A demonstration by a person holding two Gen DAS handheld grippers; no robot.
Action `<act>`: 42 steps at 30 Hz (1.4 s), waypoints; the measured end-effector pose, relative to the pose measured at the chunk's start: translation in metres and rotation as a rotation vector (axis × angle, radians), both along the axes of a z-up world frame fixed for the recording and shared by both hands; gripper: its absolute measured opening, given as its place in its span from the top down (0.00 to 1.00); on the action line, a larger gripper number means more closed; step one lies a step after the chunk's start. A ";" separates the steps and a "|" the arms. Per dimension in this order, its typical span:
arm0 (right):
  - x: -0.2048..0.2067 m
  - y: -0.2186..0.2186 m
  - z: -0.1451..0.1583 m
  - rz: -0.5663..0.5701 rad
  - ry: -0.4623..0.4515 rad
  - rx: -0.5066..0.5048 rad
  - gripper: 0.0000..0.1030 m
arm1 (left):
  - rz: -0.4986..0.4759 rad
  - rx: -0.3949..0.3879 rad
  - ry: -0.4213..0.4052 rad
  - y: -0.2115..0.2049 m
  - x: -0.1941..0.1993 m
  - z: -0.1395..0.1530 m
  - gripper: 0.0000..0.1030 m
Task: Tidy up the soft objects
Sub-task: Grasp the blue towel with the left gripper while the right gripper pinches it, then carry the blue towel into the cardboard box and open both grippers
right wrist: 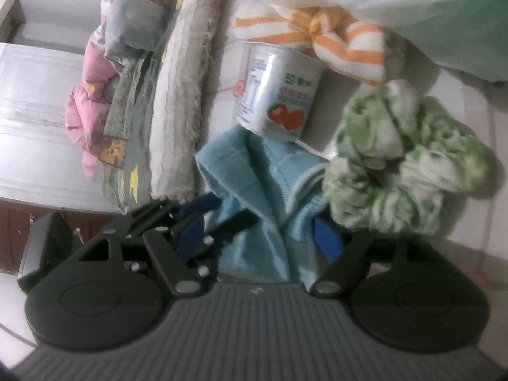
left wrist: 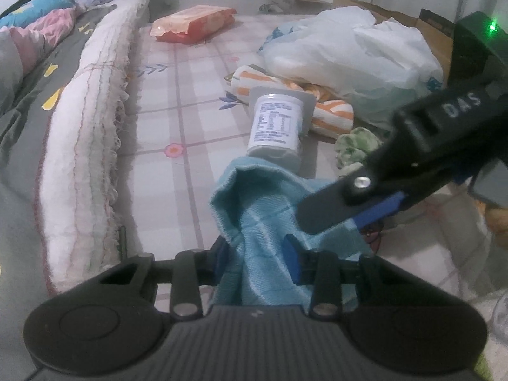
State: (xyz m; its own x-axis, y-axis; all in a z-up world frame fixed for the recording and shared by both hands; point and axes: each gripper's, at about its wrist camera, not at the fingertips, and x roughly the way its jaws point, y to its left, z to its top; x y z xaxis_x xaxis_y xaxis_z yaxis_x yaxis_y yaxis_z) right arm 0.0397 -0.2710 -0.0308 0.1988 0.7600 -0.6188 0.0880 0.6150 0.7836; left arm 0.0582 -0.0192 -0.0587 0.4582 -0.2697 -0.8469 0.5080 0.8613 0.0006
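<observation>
Blue towel (left wrist: 270,209) lies bunched on the checked bedsheet (left wrist: 177,101), its long axis running from the left gripper (left wrist: 257,254), whose fingers are closed on its near end, toward the yogurt cup (left wrist: 276,123) lying on its side against its far end. The right gripper (right wrist: 270,238) straddles the same towel with fingers spread and not pressing. A green-white cloth (right wrist: 403,162), striped orange towel (left wrist: 330,111) and plastic bag (left wrist: 349,50) crowd the right side.
</observation>
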 end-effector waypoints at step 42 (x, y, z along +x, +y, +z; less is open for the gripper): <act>-0.021 -0.033 0.098 -0.081 -0.334 0.031 0.79 | -0.043 -0.157 -0.196 -0.054 -0.028 0.119 0.66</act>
State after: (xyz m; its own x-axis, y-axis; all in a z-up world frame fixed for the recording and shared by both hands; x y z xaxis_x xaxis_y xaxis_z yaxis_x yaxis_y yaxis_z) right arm 0.0192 -0.3038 0.0676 0.4470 0.7509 -0.4862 -0.1290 0.5920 0.7956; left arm 0.0304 -0.0727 0.0604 0.5947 -0.4134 -0.6896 0.5473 0.8364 -0.0294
